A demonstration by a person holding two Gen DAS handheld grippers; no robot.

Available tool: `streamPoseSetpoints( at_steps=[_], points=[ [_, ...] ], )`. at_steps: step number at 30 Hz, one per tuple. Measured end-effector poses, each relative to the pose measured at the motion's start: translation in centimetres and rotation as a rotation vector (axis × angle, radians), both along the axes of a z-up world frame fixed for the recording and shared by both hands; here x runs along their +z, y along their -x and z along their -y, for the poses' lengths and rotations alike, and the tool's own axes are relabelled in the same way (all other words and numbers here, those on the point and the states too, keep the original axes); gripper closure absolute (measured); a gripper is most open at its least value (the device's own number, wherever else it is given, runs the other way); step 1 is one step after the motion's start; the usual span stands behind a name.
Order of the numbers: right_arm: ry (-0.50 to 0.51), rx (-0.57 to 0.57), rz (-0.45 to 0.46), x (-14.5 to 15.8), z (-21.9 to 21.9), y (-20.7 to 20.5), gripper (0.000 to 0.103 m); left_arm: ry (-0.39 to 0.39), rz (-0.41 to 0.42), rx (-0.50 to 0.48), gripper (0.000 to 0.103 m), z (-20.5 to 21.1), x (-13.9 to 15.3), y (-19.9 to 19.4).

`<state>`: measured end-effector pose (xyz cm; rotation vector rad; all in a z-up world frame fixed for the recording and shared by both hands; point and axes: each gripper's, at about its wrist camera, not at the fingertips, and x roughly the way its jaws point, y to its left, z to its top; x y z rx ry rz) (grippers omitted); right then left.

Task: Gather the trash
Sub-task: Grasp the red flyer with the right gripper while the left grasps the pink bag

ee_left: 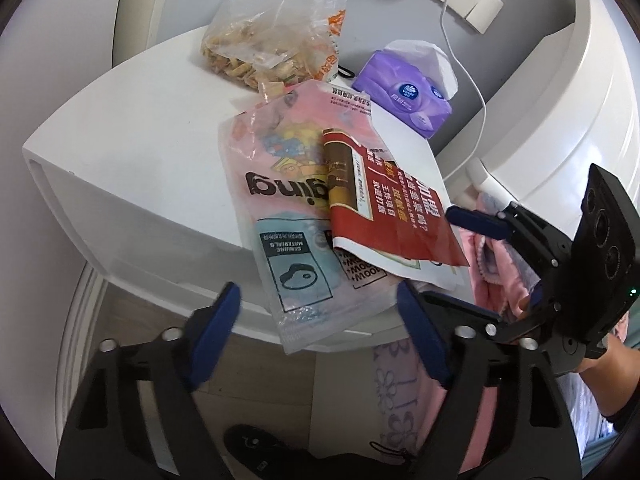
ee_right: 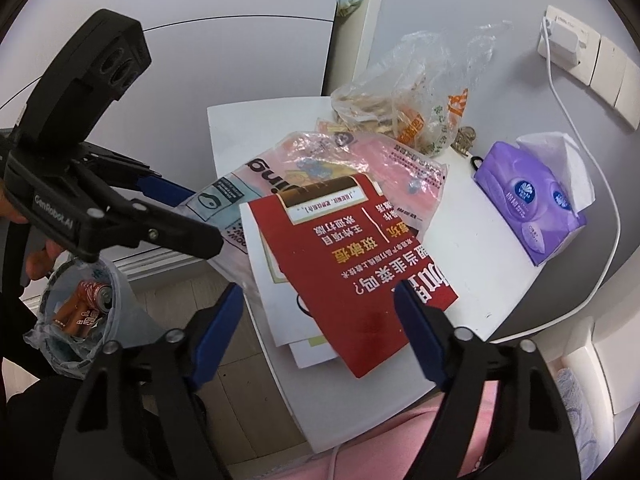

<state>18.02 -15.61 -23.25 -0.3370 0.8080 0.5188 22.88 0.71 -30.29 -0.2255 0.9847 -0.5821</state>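
Purple tissue pack (ee_right: 528, 208), snack bag (ee_right: 404, 108), white nightstand (ee_right: 472, 288)

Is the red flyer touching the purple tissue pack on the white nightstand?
Apart. The right wrist view shows bare white nightstand top between the red flyer and the purple tissue pack.

1. Surface (ee_right: 472, 300): white, smooth top with a rounded edge, set against a grey wall.
2. Pink plastic bag (ee_left: 272, 168): printed, lying flat on the surface, one end hanging past the front edge.
3. Red leaflet (ee_right: 360, 264): lying on white papers (ee_right: 276, 304), partly over the pink bag.
4. Clear plastic bag (ee_left: 264, 44): crumpled, holding snack pieces, at the back near the wall.
5. Purple tissue pack (ee_right: 528, 208): beside the wall, a white tissue sticking out.
6. Keys (ee_right: 464, 140): between the clear bag and the tissue pack.
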Motion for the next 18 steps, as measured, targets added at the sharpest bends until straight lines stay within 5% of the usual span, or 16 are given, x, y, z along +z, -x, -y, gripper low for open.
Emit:
streamPoseSetpoints(
  at_steps=[9, 16, 18],
  points=[
    [0.012, 0.013, -0.002, -0.2, 0.1, 0.1, 0.042, 0.010, 0.000, -0.001, 0.055, 0.3, 0.1, 0.2],
    [-0.003, 0.012, -0.013, -0.1, 0.0, -0.1, 0.064, 0.008, 0.021, 0.015, 0.071, 0.2, 0.8, 0.5],
    [-0.007, 0.010, -0.010, 0.0, 0.0, 0.0, 0.071, 0.003, 0.032, 0.020, 0.083, 0.2, 1.1, 0.5]
  ],
)
